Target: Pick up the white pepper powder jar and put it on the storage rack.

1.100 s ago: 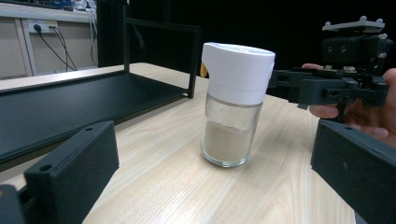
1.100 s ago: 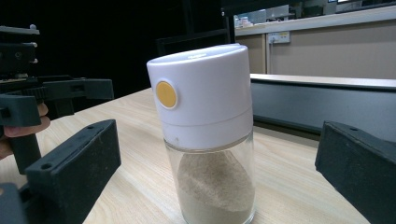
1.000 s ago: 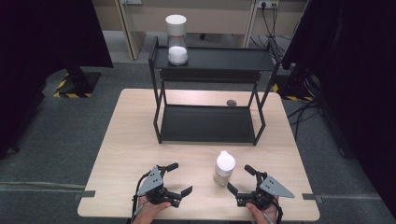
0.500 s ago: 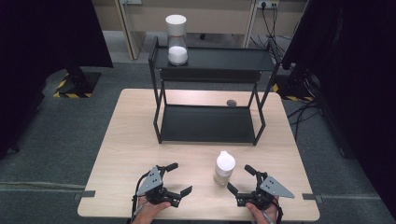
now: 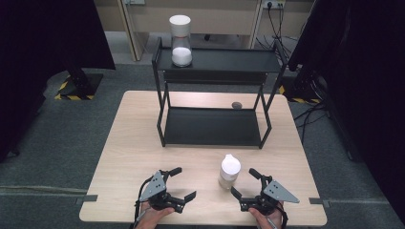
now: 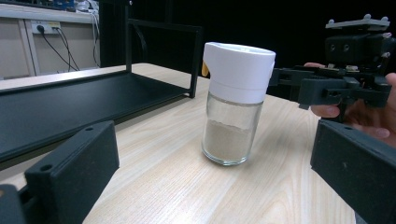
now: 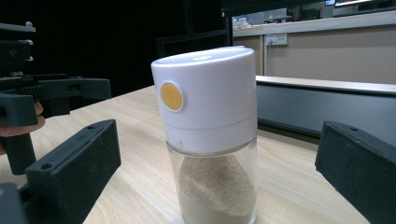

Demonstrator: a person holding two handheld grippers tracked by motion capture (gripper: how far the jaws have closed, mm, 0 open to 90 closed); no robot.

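Note:
A glass jar of beige powder with a white cap [image 5: 229,171] stands upright on the wooden table [image 5: 133,143], near its front edge. A yellow button marks the cap [image 7: 171,97]. My left gripper [image 5: 183,183] rests open to the jar's left, apart from it. My right gripper [image 5: 245,183] is open just right of the jar, its jaws standing to either side of the jar [image 7: 210,140] without touching. The left gripper view shows the jar [image 6: 236,105] ahead, with the right gripper [image 6: 308,86] behind it. A second white-capped jar [image 5: 181,40] stands on the black shelf's top tier [image 5: 229,60].
The black two-tier metal shelf [image 5: 212,126] occupies the middle and back of the table. A small dark object [image 5: 236,105] lies on the table behind the lower tier. Black curtains hang at both sides.

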